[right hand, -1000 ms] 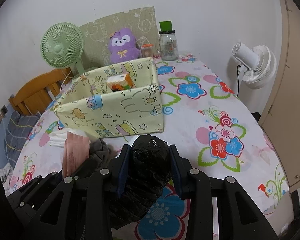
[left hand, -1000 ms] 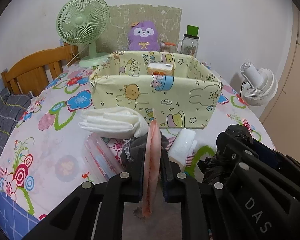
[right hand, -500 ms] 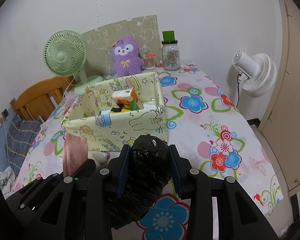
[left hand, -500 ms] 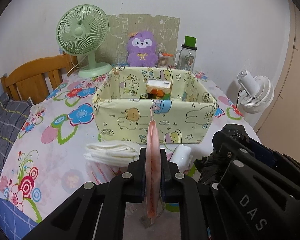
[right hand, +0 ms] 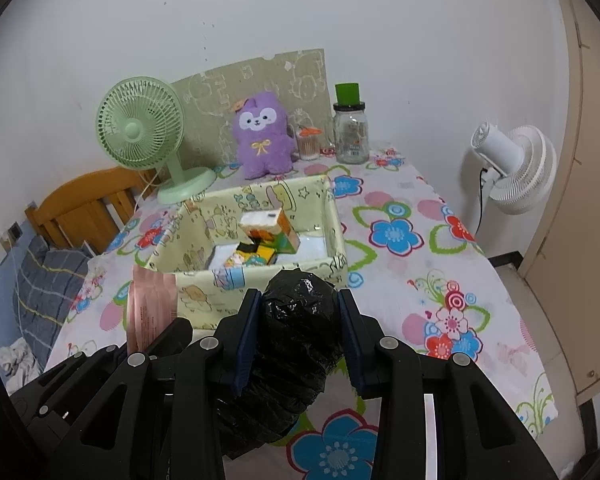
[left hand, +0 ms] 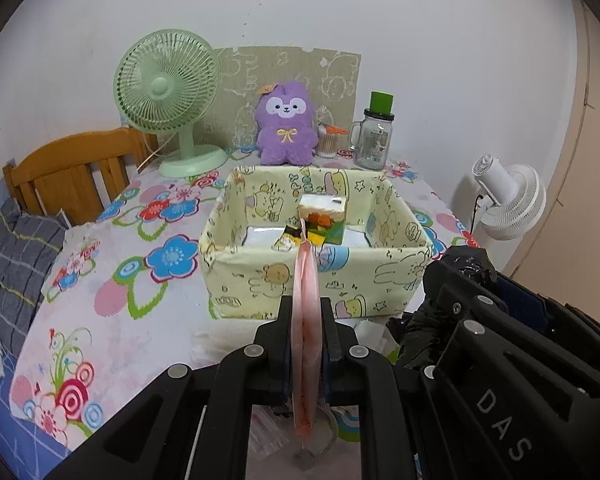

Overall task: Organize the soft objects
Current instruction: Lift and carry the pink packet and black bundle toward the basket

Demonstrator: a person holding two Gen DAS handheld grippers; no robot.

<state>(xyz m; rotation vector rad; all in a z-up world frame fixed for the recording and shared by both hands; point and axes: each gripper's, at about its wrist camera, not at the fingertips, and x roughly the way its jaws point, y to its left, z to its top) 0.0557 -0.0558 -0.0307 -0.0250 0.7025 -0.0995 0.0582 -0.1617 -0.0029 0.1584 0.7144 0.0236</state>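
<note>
Left wrist view: your left gripper is clamped on the pink packet, your right gripper on the black bag roll. Both hang just before the fabric box; clear its near wall (it's floppy) before letting go.

Box mid-table; plush behind it (fan left, jar right)

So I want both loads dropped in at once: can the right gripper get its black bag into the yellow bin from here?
Probably yes: the bin is open-topped, right ahead of the right gripper holding the black bag, with nothing between.
</note>
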